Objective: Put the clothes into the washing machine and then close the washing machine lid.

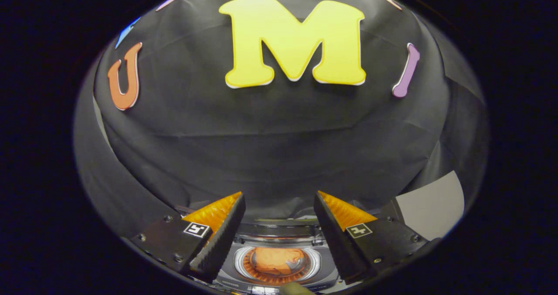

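My gripper is open, its two fingers spread wide with nothing between them. It hangs high above a small top-loading washing machine, which I see low down between the fingers. The machine's round drum opening is uncovered, and an orange garment lies inside the drum. The raised lid stands at the back edge of the opening, seen edge-on.
The black cloth wall of the booth rises right behind the machine. A pale grey panel shows beyond the right finger. A rounded dull object pokes in at the near side of the machine.
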